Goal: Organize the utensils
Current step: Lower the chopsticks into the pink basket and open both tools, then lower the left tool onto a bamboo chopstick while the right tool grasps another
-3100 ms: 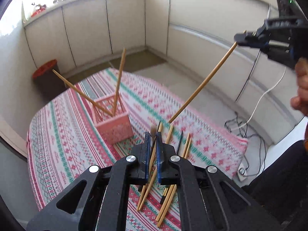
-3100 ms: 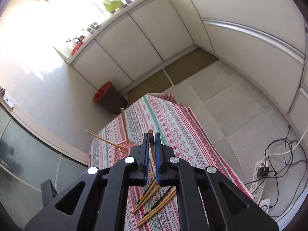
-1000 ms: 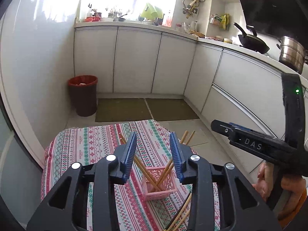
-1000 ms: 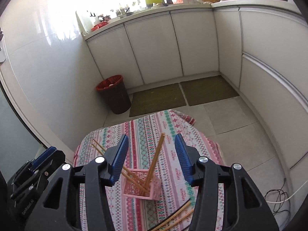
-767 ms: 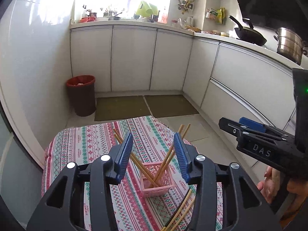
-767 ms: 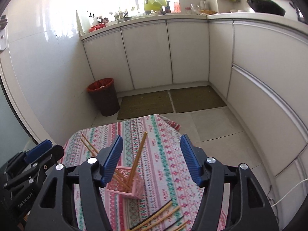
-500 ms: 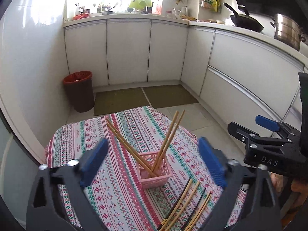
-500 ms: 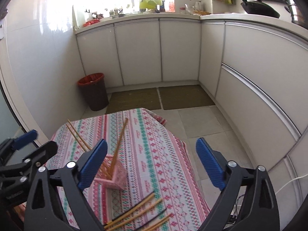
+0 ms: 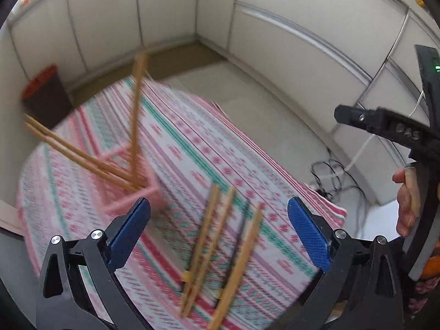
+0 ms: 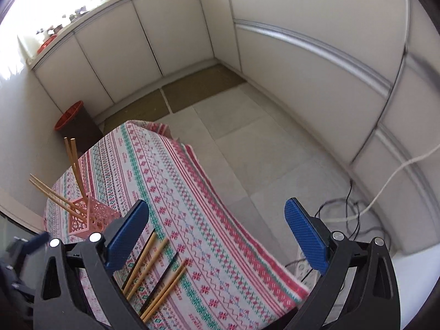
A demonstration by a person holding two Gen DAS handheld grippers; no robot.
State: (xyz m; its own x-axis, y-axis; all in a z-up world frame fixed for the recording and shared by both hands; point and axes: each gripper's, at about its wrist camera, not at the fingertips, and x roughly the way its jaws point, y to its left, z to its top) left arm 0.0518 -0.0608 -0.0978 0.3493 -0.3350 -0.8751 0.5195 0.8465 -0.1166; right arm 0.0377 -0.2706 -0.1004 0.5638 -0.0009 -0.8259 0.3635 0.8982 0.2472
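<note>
Left wrist view shows the left gripper (image 9: 218, 221) with its blue pads spread wide apart and nothing between them, tipped down over the loose chopsticks (image 9: 220, 250) that lie side by side on the patterned tablecloth (image 9: 192, 143). That wide spread, judging from the aim, suits closing on one stick from the row, which sits right between the pads in the picture. The view is blurred, so exact stick count is unclear; several are tan and at least one is dark. Past them, to the left, stands the pink basket (image 9: 132, 189), with four chopsticks leaning out of it at slants, propped against its walls because they are longer than it is tall.

From the right wrist view, the right gripper (image 10: 217, 231) is likewise wide apart and empty, held higher and off to the side, probably to leave room. The same loose row (image 10: 154, 272) lies near the table's front edge, well apart from the basket (image 10: 88, 217).
</note>
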